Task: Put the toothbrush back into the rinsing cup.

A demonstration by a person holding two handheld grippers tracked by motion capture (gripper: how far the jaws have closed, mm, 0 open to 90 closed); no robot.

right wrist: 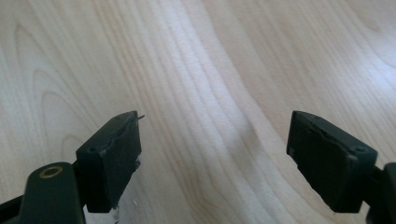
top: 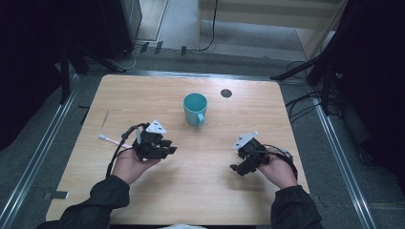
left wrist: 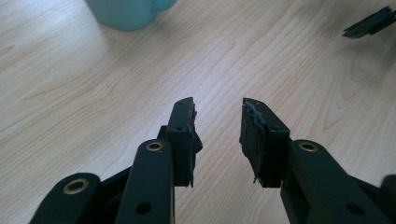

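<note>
A teal mug (top: 195, 109) stands upright in the middle of the wooden table (top: 200, 191), handle toward the person. Its base shows at the top left of the left gripper view (left wrist: 126, 11). My left gripper (top: 168, 149) is held low at the table's left and points right. Its jaws stand apart with nothing between them (left wrist: 218, 105). My right gripper (top: 237, 168) is held low at the right and points left. Its jaws are wide apart above bare wood (right wrist: 215, 121). The tip of the right gripper (left wrist: 371, 23) shows far off in the left gripper view.
A pink stick with a white tip (top: 109, 139) lies on the table just left of the left hand. A small dark round spot (top: 226, 93) sits near the far edge, right of the mug. Metal rails and cables run on the floor around the table.
</note>
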